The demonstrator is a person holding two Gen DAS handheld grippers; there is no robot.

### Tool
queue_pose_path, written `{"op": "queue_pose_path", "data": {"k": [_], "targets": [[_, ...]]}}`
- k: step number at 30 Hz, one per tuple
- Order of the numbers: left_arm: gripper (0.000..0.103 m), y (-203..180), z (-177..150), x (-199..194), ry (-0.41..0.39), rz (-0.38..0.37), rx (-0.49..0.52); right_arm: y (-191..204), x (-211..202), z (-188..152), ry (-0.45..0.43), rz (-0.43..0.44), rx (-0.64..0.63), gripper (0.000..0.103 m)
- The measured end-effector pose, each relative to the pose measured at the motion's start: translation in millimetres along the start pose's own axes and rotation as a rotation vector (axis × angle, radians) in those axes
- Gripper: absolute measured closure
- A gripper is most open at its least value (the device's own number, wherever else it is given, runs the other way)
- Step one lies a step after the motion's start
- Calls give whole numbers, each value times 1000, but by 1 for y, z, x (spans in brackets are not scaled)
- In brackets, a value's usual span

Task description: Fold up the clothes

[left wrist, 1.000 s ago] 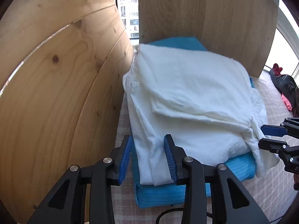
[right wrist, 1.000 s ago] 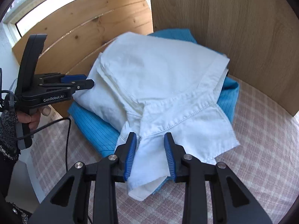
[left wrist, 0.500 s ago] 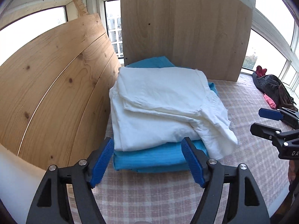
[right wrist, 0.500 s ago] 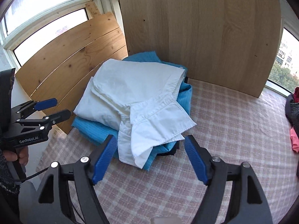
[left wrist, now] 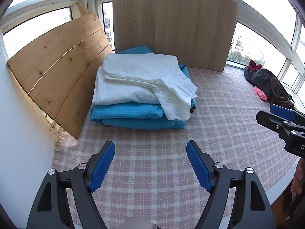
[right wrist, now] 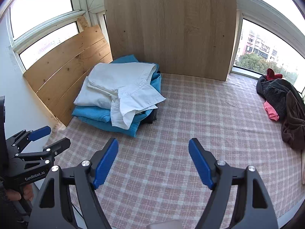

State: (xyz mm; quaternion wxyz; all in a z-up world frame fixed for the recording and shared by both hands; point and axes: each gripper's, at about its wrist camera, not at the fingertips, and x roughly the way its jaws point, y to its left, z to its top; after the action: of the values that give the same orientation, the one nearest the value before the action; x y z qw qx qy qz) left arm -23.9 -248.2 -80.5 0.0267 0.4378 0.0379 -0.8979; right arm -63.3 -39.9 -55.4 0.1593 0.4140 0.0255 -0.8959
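Folded white cotton shirt is lying atop folded blue garments at far left by the pine boards, while left gripper and right gripper, having released it, are retreating wide apart, suggesting the dark unfolded pile is next.

You worked in a bright window bay, daylight pouring in through white-framed windows on the left, at the back and on the right. Beyond the right-hand panes you could see apartment blocks and green treetops. A tall, pale wooden board stood upright against the back window, and a knotty pine panel of three planks leaned against the left window beside it, the two meeting near the corner. Your desk was covered by a pink-and-white checked cloth, frayed at its left edge. A plain white wall rose at your left.
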Motion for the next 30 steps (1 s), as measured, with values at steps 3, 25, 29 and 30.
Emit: {"op": "queue_pose_path", "data": {"k": [3,25,29,30], "targets": [[27,-8,-10,-14,4,2,5,1,-15,-11,-14,-16,1,26],[25,-24,-41,-74,-49,-44,-9,0,-60,-43,-44,-58,0,25],[25,-28,-43,-74,-50,-48,-1,-1,-58,-45,-33,-59,4,25],[25,-28,-42,-74,-52,-49,0,-1,-58,-46,-32,-62,5,25]]}}
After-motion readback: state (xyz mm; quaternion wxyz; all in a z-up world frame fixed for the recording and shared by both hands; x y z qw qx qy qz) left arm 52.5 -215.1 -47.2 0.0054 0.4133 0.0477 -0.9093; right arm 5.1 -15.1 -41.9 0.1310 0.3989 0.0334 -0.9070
